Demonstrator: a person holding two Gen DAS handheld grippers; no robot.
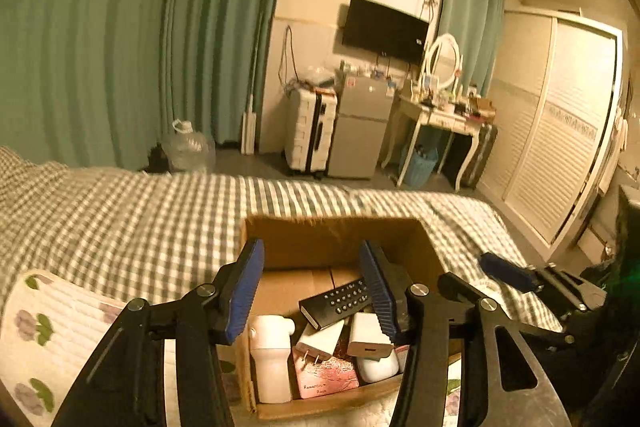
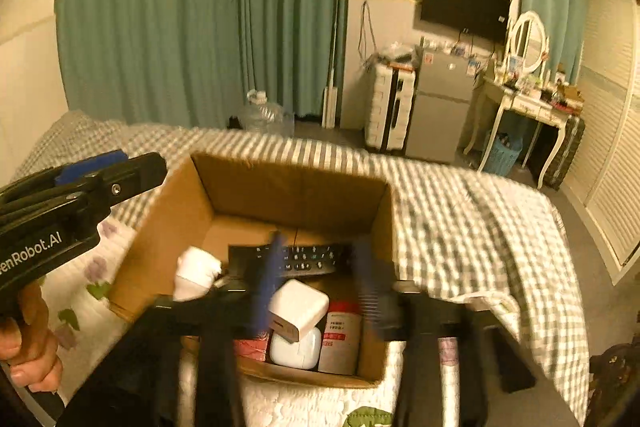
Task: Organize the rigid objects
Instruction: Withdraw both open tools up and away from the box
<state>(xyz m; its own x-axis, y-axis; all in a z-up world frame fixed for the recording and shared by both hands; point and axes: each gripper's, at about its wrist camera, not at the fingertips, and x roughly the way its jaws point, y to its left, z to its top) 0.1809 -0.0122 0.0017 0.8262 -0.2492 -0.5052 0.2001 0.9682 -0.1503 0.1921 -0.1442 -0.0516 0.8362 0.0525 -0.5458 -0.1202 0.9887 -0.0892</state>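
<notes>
An open cardboard box (image 1: 332, 239) (image 2: 280, 187) sits on the bed. Inside lie a black remote (image 1: 336, 301) (image 2: 304, 259), a white charger (image 1: 366, 337) (image 2: 298, 305), a white bottle (image 1: 272, 359) (image 2: 196, 271), a pink packet (image 1: 326, 375), a white earbud case (image 2: 296, 349) and a red-labelled bottle (image 2: 340, 339). My left gripper (image 1: 312, 291) hangs open above the box, nothing between its blue pads. My right gripper (image 2: 318, 285) is blurred, open over the charger and remote, pressing on nothing. Each gripper also shows in the other's view, the right gripper (image 1: 508, 271) beside the box, the left gripper (image 2: 92, 163) at its left edge.
The bed has a green checked sheet (image 1: 140, 219) and a quilted floral pad (image 1: 44, 327) under the box. A hand (image 2: 28, 347) holds the left tool. Beyond the bed stand a water jug (image 1: 188, 147), suitcase (image 1: 310, 131), small fridge (image 1: 360, 131), dressing table (image 1: 440, 115) and wardrobe (image 1: 560, 131).
</notes>
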